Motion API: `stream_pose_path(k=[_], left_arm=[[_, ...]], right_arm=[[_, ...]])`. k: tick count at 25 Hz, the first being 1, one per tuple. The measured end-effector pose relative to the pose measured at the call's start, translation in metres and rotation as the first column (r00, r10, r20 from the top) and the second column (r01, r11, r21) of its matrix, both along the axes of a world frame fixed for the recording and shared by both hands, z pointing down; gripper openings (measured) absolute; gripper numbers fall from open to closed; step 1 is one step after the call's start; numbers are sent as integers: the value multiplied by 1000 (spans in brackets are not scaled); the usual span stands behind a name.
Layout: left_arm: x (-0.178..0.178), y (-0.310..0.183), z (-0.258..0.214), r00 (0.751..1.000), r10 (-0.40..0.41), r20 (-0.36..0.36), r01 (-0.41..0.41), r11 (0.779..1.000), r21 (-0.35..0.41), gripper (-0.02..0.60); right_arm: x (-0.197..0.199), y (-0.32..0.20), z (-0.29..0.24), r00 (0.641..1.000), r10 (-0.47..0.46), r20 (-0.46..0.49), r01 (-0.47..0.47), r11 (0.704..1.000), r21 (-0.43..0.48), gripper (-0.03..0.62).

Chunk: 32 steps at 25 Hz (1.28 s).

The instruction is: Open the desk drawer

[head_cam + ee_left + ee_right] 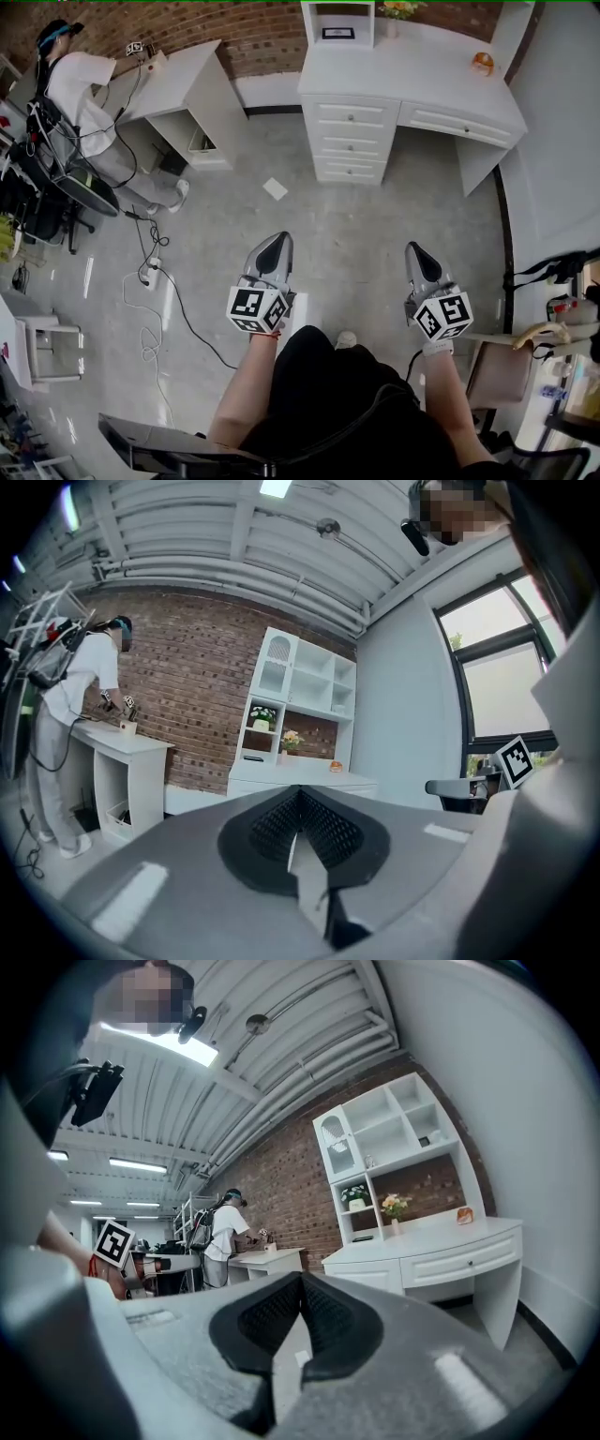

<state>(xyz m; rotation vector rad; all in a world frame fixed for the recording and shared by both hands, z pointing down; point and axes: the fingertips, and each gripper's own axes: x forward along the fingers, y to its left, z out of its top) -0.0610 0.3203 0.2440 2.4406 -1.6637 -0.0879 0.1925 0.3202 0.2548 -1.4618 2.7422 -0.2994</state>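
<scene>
Both shut: L tongs [277, 240], R tongs [415, 249], far from desk [412, 80].

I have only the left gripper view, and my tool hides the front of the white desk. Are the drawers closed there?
Observer: Yes. The head view shows a stack of four drawers under the desk, all shut.
Operator: Is there any other drawer?
Observer: One wide drawer with a small knob, beside the stack, also shut.
Operator: And the right tool?
Observer: The right tool is shut, with nothing in it.
</scene>
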Motion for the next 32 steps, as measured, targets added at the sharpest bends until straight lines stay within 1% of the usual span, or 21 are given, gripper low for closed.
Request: stream_pose_path(k=[3, 8, 20, 24, 28, 32], left_arm=[[-8, -13, 3, 1000, -18, -11, 17, 1000, -19, 3], [-13, -48, 17, 1000, 0, -20, -1, 999, -40, 3], [-19, -192, 7, 994, 105, -6, -105, 994, -23, 3], [-23, -225, 13, 991, 135, -8, -135, 990, -41, 3], [-32, -250, 25, 988, 154, -7, -154, 986, -69, 3], [-44, -274, 33, 987, 161, -14, -161, 983, -82, 3]], right_arm=[[-7, -14, 0, 1000, -9, 9, 9, 1000, -13, 0], [-13, -47, 12, 1000, 3, 3, -3, 999, -33, 0], [-33, -162, 7, 997, 70, 7, -70, 997, -36, 0], [-40, -187, 15, 996, 88, 5, -88, 994, -62, 0], [-51, -209, 25, 996, 87, -1, -87, 992, -92, 0], [-64, -230, 30, 995, 98, -2, -98, 990, -99, 0]])
